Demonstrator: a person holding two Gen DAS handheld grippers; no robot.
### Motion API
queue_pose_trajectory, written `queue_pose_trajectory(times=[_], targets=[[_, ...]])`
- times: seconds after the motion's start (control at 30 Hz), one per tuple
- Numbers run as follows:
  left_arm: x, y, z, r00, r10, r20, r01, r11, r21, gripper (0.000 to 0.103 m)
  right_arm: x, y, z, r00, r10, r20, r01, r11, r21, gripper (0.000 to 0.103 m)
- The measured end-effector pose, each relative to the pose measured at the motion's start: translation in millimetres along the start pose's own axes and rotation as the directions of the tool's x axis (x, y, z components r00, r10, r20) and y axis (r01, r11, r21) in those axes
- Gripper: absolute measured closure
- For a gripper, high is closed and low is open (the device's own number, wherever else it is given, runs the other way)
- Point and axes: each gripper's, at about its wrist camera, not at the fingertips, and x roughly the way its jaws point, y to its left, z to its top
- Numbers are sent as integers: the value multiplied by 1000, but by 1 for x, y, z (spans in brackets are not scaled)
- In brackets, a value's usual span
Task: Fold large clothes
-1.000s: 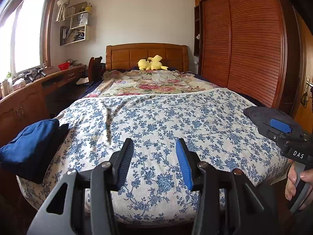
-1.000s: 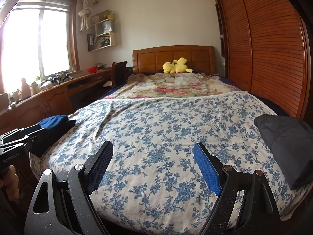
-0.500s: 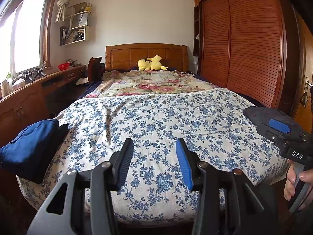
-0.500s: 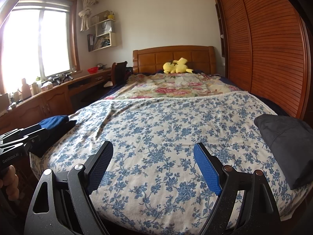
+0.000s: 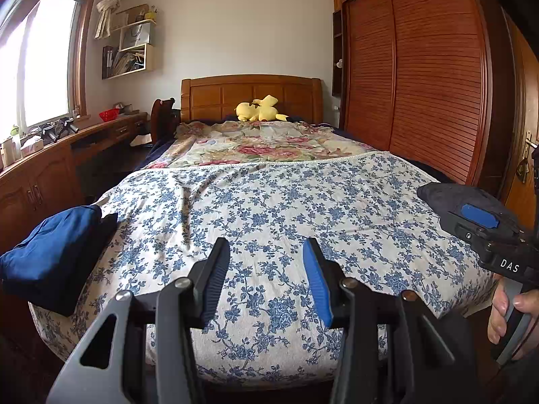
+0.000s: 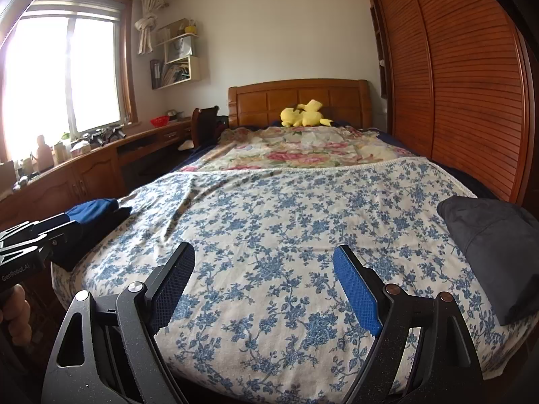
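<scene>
A folded blue garment (image 5: 50, 252) lies on a dark one at the bed's near left corner; it also shows in the right wrist view (image 6: 91, 210). A folded dark grey garment (image 6: 495, 245) lies at the near right corner, partly hidden behind the right gripper's body in the left wrist view (image 5: 448, 195). My left gripper (image 5: 266, 272) is open and empty, above the foot of the bed. My right gripper (image 6: 264, 279) is open wider and empty, also above the foot. Both are apart from the clothes.
The bed carries a blue-flowered sheet (image 5: 269, 208), a rose-patterned quilt (image 5: 262, 144) and a yellow plush toy (image 5: 259, 109) by the headboard. A wooden desk (image 5: 43, 168) runs along the left wall. A louvred wardrobe (image 5: 431, 77) stands on the right.
Almost nothing has changed. The right gripper's body has drifted slightly in the left wrist view; both grippers stay open.
</scene>
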Motion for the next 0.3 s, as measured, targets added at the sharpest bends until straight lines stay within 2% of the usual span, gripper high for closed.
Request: queue_pose_trajectory(times=[0.3], targets=[[-1, -3, 1, 1000, 3, -5, -3, 1000, -9, 59, -1, -1, -1, 1000, 0, 1, 0, 1000, 2, 17]])
